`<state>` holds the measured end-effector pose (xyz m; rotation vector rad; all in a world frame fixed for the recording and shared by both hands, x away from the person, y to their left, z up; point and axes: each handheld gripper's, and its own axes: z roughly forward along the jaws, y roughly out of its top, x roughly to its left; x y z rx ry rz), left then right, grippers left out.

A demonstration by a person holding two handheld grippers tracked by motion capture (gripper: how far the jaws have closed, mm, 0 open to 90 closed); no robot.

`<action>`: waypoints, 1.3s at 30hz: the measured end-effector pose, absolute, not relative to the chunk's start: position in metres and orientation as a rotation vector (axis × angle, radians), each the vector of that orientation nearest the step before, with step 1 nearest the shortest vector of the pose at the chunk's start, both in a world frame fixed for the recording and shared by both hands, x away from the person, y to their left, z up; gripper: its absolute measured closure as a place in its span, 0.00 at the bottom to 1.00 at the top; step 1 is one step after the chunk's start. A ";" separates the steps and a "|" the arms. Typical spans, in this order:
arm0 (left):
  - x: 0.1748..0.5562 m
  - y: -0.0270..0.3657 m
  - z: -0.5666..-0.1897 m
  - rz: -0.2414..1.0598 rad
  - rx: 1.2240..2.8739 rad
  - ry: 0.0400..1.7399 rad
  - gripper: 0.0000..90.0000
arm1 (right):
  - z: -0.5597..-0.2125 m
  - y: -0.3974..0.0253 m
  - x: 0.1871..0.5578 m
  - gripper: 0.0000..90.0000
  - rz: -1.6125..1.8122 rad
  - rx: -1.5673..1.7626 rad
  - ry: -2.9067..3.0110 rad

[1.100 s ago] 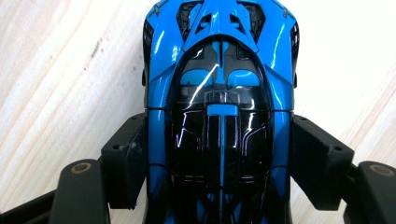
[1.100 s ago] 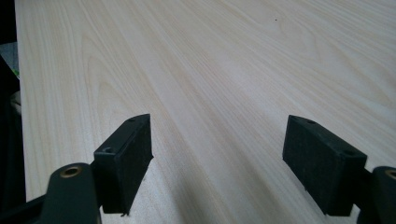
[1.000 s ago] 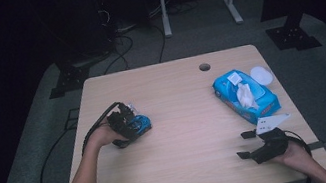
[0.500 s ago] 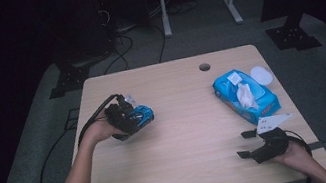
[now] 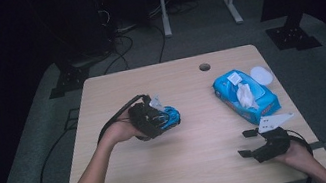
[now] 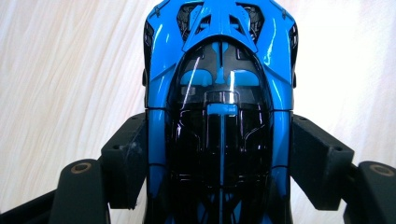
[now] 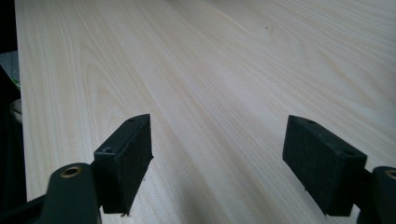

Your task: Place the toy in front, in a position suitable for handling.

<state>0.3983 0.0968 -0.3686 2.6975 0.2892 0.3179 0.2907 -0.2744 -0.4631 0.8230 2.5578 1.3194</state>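
While scanning from the top down, notes by view:

High view, left gripper [image 5: 168, 117]: left of frame centre, clamped on a blue toy car [image 5: 171, 117], held over the wooden table [image 5: 189, 168].
High view, right gripper [image 5: 247, 143]: lower right of frame, jaws spread wide, holding nothing, parked low near the table's front edge.
High view, wipes pack [image 5: 245, 96]: right of centre, a white wipe poking out of the top; round white lid [image 5: 261, 74] just beside its upper right corner.
Left gripper view, blue toy car [image 6: 219, 112]: dead centre of frame, nose pointing up, black jaws pressing both flanks about mid-body.
Left gripper view, grip tip: looks square and balanced, so probably best to keep pressure steady and avoid squeezing harder on that glossy shell; could slip if tilted fast.
Right gripper view, right gripper [image 7: 233, 158]: jaws far apart at the bottom of frame, bare table between them.
Right gripper view, next-move guess: bring the car toward the wipes slowly and level, so the free claw can pull a wipe.
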 end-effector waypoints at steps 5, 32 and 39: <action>0.391 0.074 -0.370 0.303 2.695 0.215 0.31 | -0.463 -0.277 0.291 0.26 1.323 0.828 2.549; 0.374 0.025 -0.416 0.173 2.759 0.052 0.31 | -0.463 -0.279 0.291 0.26 1.319 0.832 2.553; 0.373 0.022 -0.432 0.121 2.788 0.047 0.31 | -0.463 -0.279 0.291 0.26 1.319 0.831 2.555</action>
